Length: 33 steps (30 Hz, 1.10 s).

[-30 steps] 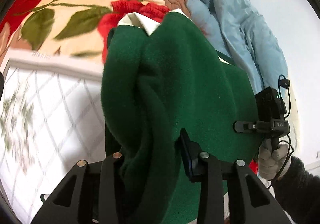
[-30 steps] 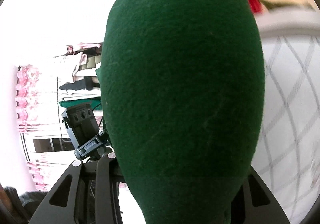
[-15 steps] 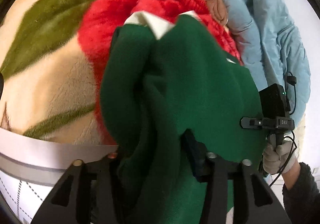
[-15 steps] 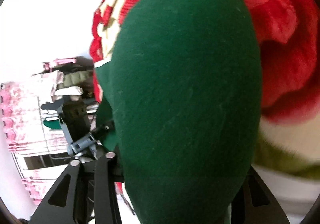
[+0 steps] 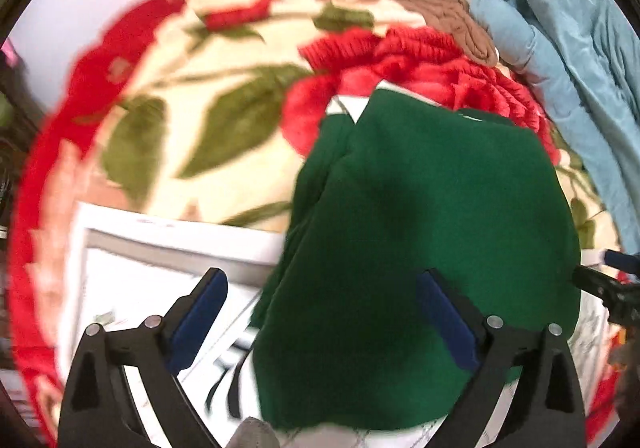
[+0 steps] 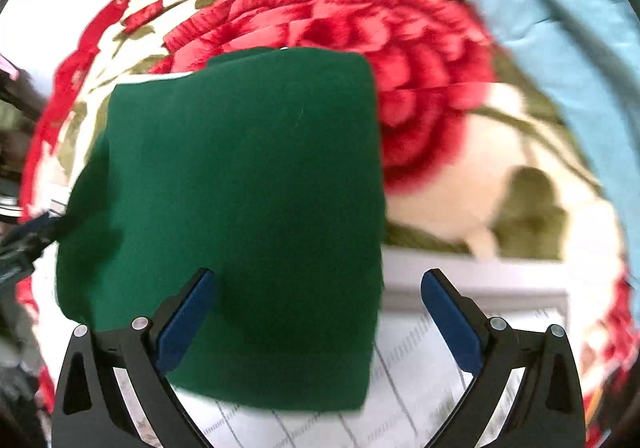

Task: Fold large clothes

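Folded green garment (image 6: 240, 208) lies released on the floral blanket (image 5: 180, 96), blue jacket (image 5: 560, 48) at two o'clock. We have just been opening both jaws: left gripper (image 5: 320, 324) and right gripper (image 6: 316, 320) stand spread, pinching nothing, so the fold can settle.

The left gripper (image 5: 322, 312) points steeply down, its jaws spread wide, having just been opening; the blue pads (image 5: 444, 318) press on nothing, though green cloth lies below and between them; the right gripper (image 6: 318, 312) points steeply down too, jaws wide apart after opening just now, pads (image 6: 186, 318) free of the cloth beneath; both views are blurred.
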Each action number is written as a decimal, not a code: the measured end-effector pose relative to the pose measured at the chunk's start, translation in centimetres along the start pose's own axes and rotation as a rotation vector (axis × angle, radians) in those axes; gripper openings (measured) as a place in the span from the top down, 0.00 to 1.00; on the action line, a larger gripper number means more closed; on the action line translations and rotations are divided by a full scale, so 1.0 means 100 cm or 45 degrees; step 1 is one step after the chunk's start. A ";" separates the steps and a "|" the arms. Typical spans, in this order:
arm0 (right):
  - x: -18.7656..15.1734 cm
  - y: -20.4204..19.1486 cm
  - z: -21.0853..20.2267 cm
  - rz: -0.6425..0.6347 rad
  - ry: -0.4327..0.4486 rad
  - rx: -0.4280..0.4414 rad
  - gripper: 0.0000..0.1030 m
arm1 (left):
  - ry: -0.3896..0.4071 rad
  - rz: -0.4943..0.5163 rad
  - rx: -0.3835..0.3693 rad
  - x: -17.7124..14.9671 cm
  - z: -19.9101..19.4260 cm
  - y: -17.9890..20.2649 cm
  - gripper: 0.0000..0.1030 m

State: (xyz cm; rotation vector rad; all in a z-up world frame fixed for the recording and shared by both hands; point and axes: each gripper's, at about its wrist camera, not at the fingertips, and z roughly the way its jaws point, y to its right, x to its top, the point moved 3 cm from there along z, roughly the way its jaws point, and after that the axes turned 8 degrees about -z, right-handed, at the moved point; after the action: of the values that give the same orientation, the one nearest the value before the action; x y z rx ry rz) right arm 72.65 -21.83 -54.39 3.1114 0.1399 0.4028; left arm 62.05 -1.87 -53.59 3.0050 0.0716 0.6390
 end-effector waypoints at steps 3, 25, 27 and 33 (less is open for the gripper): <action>-0.068 0.012 -0.044 0.001 0.047 -0.084 0.00 | 0.072 -0.010 0.058 -0.014 -0.044 -0.002 0.01; -0.262 -0.001 -0.463 0.093 0.412 -0.316 0.00 | 0.376 -0.055 0.065 -0.090 -0.402 0.041 0.00; -0.281 -0.002 -0.493 0.082 0.439 -0.315 0.00 | 0.415 -0.057 0.062 -0.101 -0.430 0.045 0.00; -0.338 -0.004 -0.581 0.062 0.544 -0.336 0.00 | 0.476 -0.062 0.047 -0.132 -0.500 0.056 0.00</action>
State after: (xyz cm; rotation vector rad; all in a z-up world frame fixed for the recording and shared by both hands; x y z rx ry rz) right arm 25.25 -25.04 -6.77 2.7317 0.0080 0.9931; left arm 29.81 -5.41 -12.95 2.8645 0.1758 1.1949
